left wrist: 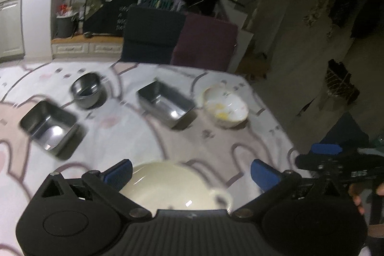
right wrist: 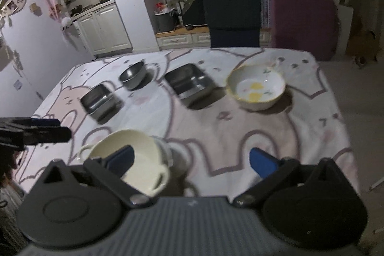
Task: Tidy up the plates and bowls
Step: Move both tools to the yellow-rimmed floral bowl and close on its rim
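With both my left claw and right claw released and empty, I should approach the near cream handled bowl squarely by its rim.

surface: table under a pink-and-white cartoon cloth | far row, left to right: steel rectangular tray, round steel bowl, second steel tray, white floral bowl with yellow patches inside | near edge: cream two-handled bowl | all stand apart from one another
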